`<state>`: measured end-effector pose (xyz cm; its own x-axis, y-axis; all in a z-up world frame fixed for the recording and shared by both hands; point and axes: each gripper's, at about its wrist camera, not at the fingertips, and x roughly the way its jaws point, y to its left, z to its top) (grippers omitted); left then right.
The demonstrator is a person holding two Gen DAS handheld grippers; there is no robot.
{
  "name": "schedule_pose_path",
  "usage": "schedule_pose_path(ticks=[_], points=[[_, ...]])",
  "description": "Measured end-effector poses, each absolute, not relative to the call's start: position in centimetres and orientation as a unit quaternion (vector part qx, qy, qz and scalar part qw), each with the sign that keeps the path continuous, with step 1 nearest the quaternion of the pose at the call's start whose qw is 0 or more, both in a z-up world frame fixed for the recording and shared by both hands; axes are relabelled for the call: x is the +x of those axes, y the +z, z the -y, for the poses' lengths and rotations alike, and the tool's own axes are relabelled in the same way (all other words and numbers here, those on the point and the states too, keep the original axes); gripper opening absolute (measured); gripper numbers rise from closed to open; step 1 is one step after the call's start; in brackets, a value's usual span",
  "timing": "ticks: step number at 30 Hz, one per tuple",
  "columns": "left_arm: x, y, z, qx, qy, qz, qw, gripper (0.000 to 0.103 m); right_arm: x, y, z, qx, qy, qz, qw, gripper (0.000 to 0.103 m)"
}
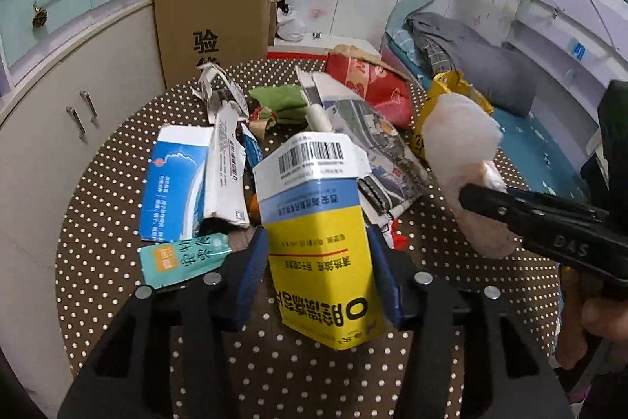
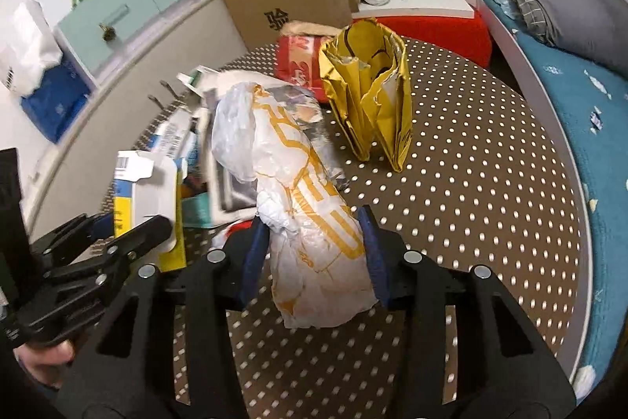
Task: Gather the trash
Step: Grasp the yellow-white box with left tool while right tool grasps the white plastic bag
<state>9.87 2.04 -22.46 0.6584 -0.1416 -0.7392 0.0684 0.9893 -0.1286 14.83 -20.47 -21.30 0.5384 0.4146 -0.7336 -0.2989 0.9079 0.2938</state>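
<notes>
L tongs (image 1: 318,262) clamped on yellow, blue & white cardboard box (image 1: 314,222). R tongs (image 2: 314,254) clamped on crumpled white plastic bag w/ orange print (image 2: 306,207). Both over brown polka-dot counter (image 2: 471,183).

the carton (image 1: 318,242) stands on the table (image 1: 471,321) before a heap of boxes (image 1: 176,183). right of it the wrapper (image 2: 310,222); behind that the foil bag (image 2: 369,97).

I had both grippers angled down w/ blue pads pressing what they held. L gripper (image 1: 320,262) was clamped on a yellow box (image 1: 322,254); R gripper (image 2: 314,254) was clamped on a crumpled plastic bag (image 2: 310,222), just beside it.
</notes>
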Motion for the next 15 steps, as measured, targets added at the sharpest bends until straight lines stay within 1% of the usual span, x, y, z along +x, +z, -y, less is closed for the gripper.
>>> schedule_pose_path(ticks=[9, 15], points=[[8.7, -18.4, -0.7, -0.044, -0.086, -0.367, 0.925, 0.050, 12.9, -17.7, 23.8, 0.105, 0.210, -0.392, 0.889, 0.045], [9.5, -15.5, 2.7, -0.034, -0.124, -0.338, 0.932, 0.050, 12.2, -15.6, 28.2, 0.137, 0.191, -0.357, 0.904, 0.045]])
